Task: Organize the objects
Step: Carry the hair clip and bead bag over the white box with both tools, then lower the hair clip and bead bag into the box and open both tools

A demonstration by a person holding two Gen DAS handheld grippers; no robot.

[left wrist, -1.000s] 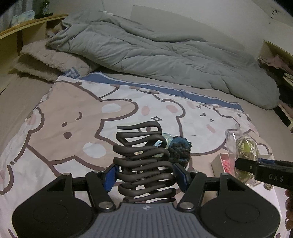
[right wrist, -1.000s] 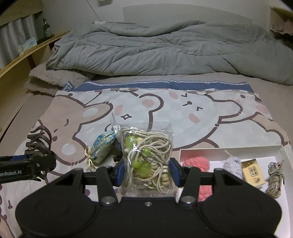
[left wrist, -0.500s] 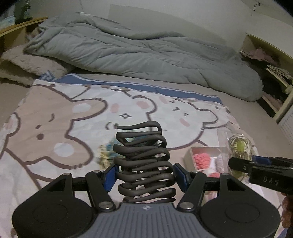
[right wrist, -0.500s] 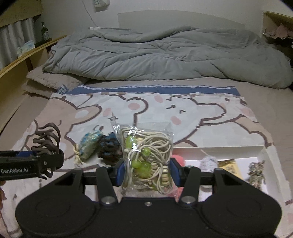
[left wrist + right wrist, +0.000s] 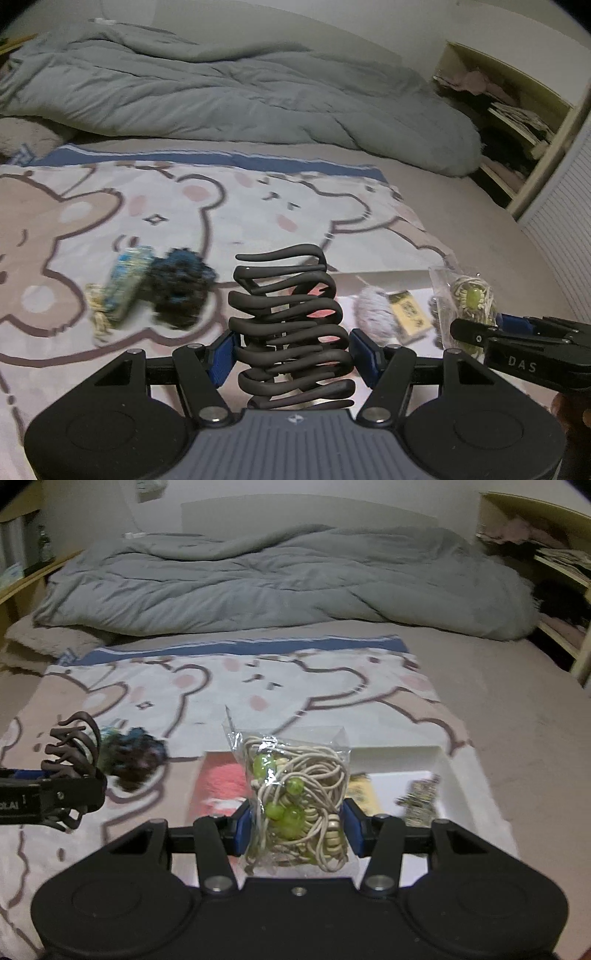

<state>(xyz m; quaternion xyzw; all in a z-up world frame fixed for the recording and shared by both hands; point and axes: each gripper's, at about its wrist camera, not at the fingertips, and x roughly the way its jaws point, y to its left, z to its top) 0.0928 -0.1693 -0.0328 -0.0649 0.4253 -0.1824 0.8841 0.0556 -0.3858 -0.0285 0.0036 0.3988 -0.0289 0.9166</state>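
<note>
The left gripper is clamped on a dark hair claw clip, held upright above the bear-print blanket on the bed. The clip hides most of a pink thing in the white box behind it. The right gripper pinches a clear bag of cord and green beads, which blocks the middle of the box. Beside it in the box lie a yellowish packet and a small braided bundle, both blurred. On the blanket, left of the box, a blue patterned pouch touches a dark fuzzy lump, both smeared. A grey duvet is heaped behind.
</note>
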